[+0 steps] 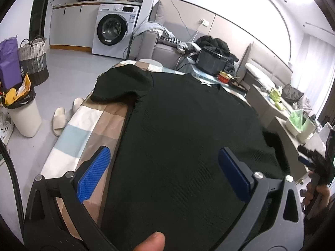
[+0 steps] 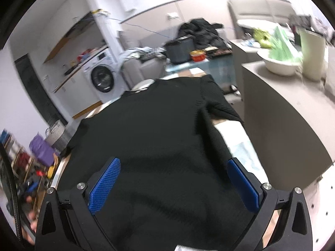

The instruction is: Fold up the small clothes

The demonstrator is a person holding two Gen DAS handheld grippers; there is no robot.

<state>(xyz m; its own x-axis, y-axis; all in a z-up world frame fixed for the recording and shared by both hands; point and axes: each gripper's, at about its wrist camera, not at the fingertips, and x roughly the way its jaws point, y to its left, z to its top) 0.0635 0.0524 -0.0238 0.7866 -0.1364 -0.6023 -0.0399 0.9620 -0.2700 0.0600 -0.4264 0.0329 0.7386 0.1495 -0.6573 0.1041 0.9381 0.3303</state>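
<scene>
In the left wrist view, the left hand-held gripper (image 1: 164,168) hangs wide open and empty over the lower part of a black, ribbed-knit short-sleeved top (image 1: 184,129), which lies spread flat on a worktop covered by a checked cloth of beige, white and pale blue squares (image 1: 83,125); one sleeve (image 1: 123,85) spreads out towards the left edge, beyond which a pair of white slippers (image 1: 62,117) sits on the floor. At the right margin a hand (image 1: 314,190) grips the other tool's handle. To begin the fold well, I judge that each tool should close on a single side edge of the top near the hem, pinching only the cloth's thickness and lifting evenly so the knit does not skew. In the right wrist view (blurred, so fine detail is unsure), the right hand-held gripper (image 2: 172,183) is likewise spread wide with nothing between its blue pads (image 2: 104,185), poised above the same top, whose right side edge lies just beside that tool's right pad. A grey-brown cabinet (image 2: 278,113) stands close to the right of the worktop, so room is tight there, and folding inwards looks safest.
</scene>
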